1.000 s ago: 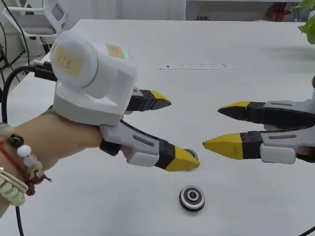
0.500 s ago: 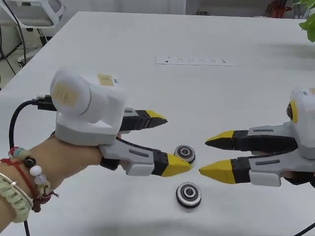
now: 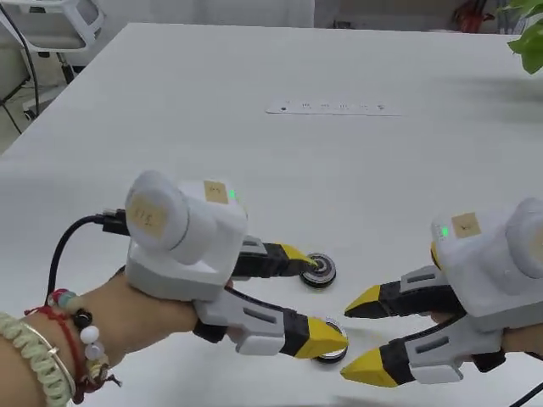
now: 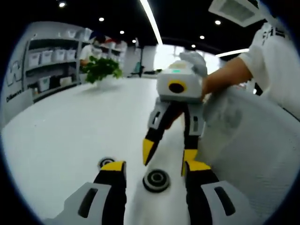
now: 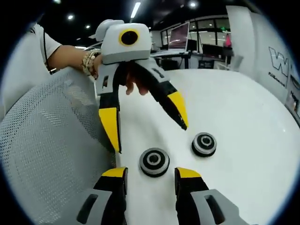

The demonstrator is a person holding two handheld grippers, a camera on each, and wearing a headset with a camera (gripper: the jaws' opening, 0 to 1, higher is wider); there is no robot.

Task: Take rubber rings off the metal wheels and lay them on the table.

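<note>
The nearer rubber-ringed wheel [image 5: 154,161] lies flat on the white table [image 3: 212,110], with the second wheel [image 3: 319,270] just beyond it. It sits between the wide-spread jaw tips of the left gripper [image 3: 318,297] and just ahead of the right gripper [image 3: 361,335], which is equally wide. The left looks closer.

An open-plan office or lab. A large white table [image 3: 212,110] carries a socket strip [image 3: 331,108] at twelve o'clock, with a swivel chair [image 3: 51,17] at ten o'clock. The left gripper view shows shelves [image 4: 44,61] of bins at ten o'clock, a plant [image 4: 101,70] and a ceiling strip light [image 4: 152,21]. The right gripper view shows monitors [image 5: 180,35] at one o'clock.
</note>
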